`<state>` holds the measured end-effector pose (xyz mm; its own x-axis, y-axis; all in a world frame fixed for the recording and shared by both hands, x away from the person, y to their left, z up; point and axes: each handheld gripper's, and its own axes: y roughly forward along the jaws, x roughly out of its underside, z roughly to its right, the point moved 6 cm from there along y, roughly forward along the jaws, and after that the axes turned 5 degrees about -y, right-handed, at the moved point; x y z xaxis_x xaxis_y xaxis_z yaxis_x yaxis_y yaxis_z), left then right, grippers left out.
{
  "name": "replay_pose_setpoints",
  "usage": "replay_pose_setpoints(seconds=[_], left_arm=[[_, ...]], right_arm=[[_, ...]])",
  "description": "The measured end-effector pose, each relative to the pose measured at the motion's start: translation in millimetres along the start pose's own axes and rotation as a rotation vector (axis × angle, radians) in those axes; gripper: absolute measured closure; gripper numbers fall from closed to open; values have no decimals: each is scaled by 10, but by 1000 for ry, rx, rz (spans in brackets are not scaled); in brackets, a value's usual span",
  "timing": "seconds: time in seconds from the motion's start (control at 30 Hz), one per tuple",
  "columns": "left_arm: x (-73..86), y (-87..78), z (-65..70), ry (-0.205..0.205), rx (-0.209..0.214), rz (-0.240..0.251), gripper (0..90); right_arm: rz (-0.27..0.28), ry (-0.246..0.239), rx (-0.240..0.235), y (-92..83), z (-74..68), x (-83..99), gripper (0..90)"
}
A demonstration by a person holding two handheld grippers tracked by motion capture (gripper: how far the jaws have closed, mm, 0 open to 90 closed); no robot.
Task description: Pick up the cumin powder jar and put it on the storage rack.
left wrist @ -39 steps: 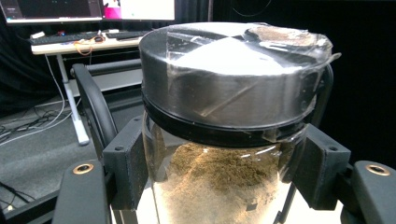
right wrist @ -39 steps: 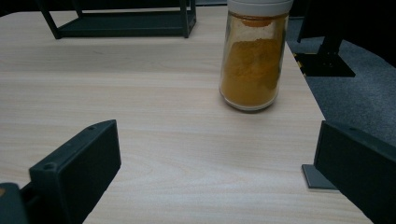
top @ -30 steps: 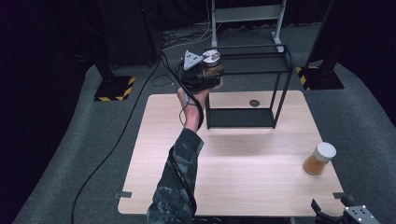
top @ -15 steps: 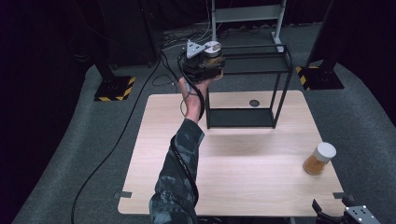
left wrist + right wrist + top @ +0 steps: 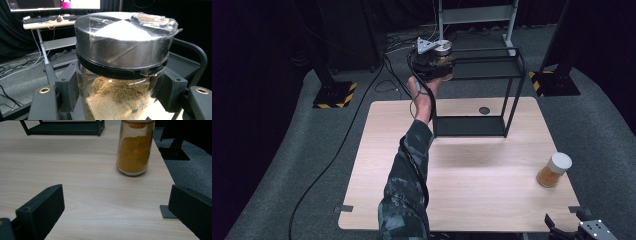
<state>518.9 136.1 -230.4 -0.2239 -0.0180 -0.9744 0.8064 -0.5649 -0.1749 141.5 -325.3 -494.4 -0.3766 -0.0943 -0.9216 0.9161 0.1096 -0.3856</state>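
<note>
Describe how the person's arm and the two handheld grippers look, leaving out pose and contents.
The left arm wears a dark camouflage sleeve. The left gripper is black, topped by a grey three-cornered plate, and trails a black cable. The right gripper has blocky matt-black jaws with flat pads.

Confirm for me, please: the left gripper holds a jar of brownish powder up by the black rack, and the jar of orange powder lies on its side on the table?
Not quite: the jar of orange powder stands upright on the table, as the right gripper view shows. The left gripper does hold the jar of brownish powder by the black rack.
</note>
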Motion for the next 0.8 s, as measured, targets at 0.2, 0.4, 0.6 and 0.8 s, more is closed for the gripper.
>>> replay_pose_setpoints(seconds=[0.2,0.4,0.6,0.8], left_arm=[[-23,94,2,16,-19,-28,300],[-35,160,-46,13,-33,-43,300],[-38,197,-73,24,-39,-46,300],[8,212,-70,28,-40,-23,299]], right_arm=[[-7,-5,-12,25,-24,0,0],[-4,-7,-25,39,-57,-4,0],[-4,-6,-24,44,-62,3,0],[-3,-8,-22,45,-71,1,0]])
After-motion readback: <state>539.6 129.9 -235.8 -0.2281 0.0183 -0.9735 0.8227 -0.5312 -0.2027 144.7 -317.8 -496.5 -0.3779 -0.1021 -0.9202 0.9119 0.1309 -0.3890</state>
